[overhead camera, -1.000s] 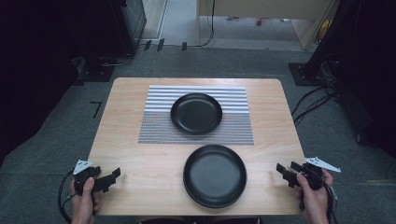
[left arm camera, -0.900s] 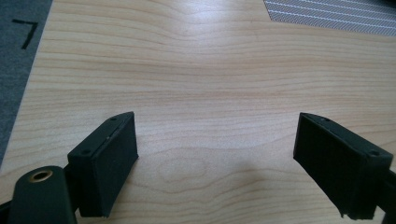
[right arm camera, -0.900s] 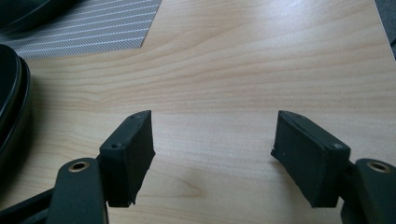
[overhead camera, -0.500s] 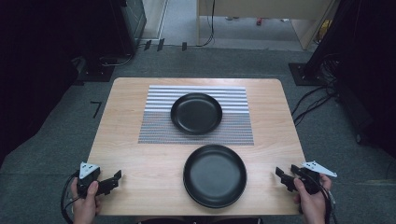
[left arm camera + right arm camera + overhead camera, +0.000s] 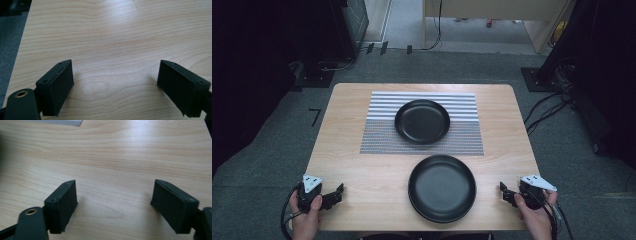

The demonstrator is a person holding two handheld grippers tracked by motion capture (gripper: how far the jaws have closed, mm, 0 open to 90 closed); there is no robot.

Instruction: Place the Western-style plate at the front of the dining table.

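Looks like a lab or studio: grey carpet, trailing cables, dark equipment racks around the worktop

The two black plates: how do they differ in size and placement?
The near plate looks larger than the far plate. The near plate sits on bare wood of the table; the far plate rests on the striped mat. Both are round, black, empty and upright.

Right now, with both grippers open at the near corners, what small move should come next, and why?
Probably ease the right gripper inward toward the near plate. Its jaws stand open over bare table, holding nothing, and that plate's rim lies close to it. The left gripper sits farther from the plate, while the far plate rests on the striped mat.
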